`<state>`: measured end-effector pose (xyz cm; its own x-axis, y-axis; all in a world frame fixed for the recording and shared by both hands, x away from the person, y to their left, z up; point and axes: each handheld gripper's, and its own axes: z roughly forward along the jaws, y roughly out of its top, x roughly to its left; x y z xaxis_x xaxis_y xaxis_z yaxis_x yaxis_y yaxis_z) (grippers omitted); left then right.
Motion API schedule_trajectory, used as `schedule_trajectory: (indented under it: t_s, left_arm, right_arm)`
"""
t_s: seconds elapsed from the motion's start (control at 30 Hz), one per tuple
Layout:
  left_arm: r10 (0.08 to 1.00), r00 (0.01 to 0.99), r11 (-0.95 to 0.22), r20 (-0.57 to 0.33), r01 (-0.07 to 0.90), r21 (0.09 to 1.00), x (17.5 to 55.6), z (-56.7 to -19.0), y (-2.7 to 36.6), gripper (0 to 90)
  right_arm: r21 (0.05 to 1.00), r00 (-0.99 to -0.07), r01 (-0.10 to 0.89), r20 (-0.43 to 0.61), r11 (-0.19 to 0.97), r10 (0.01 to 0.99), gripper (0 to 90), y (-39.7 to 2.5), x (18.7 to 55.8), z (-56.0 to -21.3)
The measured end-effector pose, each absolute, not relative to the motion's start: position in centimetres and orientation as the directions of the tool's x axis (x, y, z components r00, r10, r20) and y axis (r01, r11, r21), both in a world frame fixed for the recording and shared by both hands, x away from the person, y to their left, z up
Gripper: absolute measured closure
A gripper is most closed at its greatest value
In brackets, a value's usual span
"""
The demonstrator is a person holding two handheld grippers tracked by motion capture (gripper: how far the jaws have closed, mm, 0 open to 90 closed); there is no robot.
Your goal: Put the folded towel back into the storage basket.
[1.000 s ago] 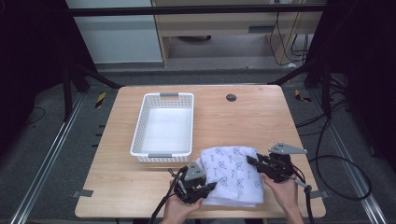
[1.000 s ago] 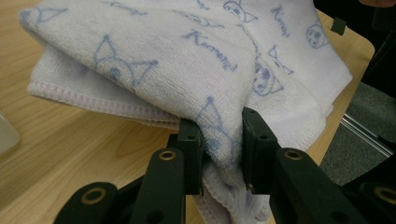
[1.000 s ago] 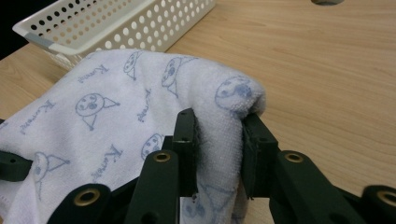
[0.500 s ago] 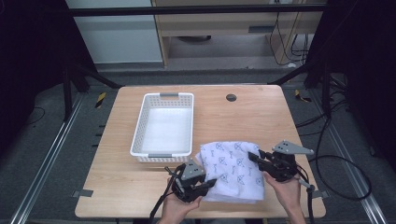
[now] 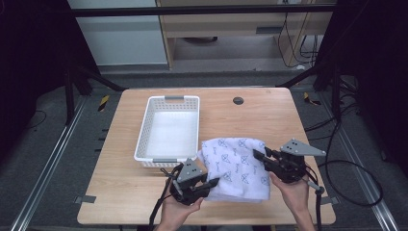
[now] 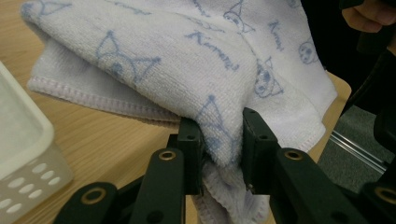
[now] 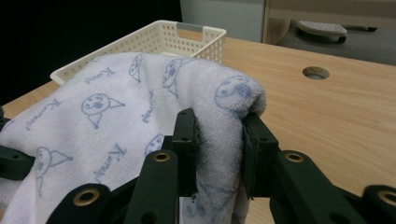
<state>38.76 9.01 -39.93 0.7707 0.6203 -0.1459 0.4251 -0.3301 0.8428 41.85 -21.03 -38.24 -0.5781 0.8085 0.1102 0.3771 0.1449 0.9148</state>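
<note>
You have the towel [image 5: 236,166] pinched at both ends: your left gripper [image 6: 219,154] clamps a bunched fold near the table's [image 5: 120,192] front edge, and your right gripper [image 7: 218,140] grips a fold at the towel's right side. The towel lies folded over by the front edge, just right of the white basket [image 5: 144,139]. The basket is empty, so the fold looks partway done, and if the towel belongs in the basket, that move is left.

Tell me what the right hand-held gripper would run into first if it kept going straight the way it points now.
The right hand-held gripper points left and slightly away, already clamped on the towel. Pushing on, it would first bunch that towel; beyond it, probably the white basket, though depth is hard to judge.
</note>
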Motion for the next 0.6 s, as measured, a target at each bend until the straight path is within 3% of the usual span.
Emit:
schedule_trajectory:
  t_s: [0.6]
  left_arm:
    - [0.641, 0.756, -0.285, -0.133, 0.395, 0.873, 39.3, -37.8, 11.4, 71.8]
  right_arm:
    - [0.934, -0.598, 0.322, 0.074, 0.154, 0.798, 70.7, -18.2, 43.0, -35.9]
